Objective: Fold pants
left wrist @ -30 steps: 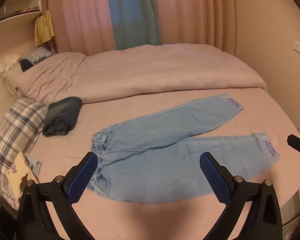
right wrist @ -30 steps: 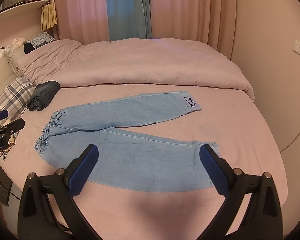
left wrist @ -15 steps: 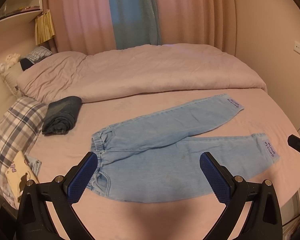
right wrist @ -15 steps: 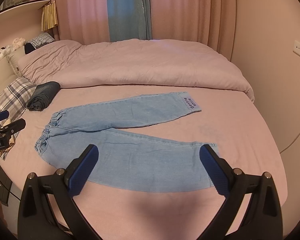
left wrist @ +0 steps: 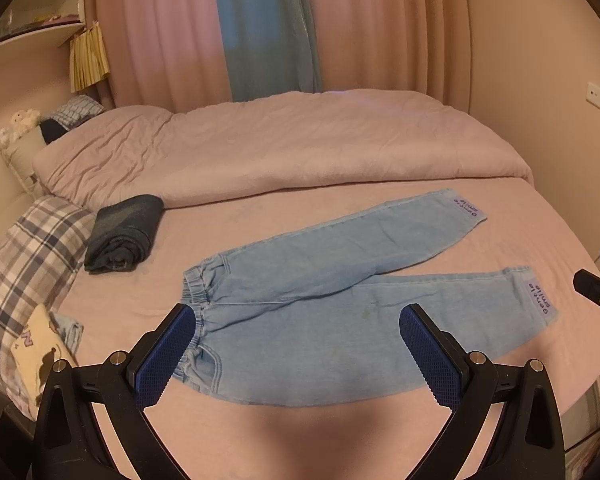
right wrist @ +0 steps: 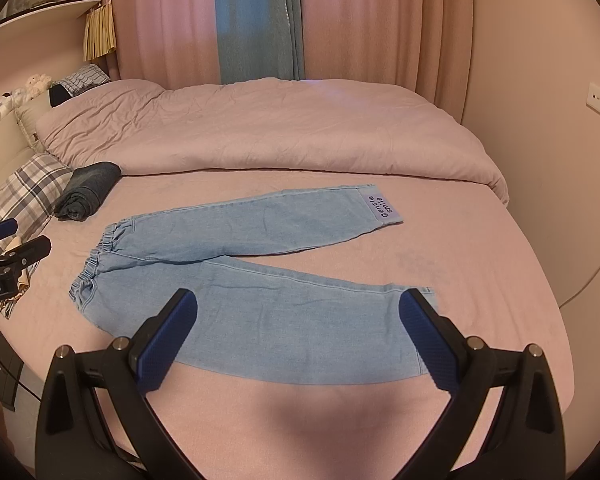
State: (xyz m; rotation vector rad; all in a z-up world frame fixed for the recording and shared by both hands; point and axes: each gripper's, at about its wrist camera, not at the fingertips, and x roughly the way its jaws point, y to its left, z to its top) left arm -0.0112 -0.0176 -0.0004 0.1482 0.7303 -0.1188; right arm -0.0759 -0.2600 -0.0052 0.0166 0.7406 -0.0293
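while spread flat on the bed, pale pants, both claws agape, apparently empty

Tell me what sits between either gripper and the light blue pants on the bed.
Nothing visible does. Both the left gripper and the right gripper are open above the pants, which lie flat on the pink sheet. The rolled dark garment lies off to the left, apart from the waistband.
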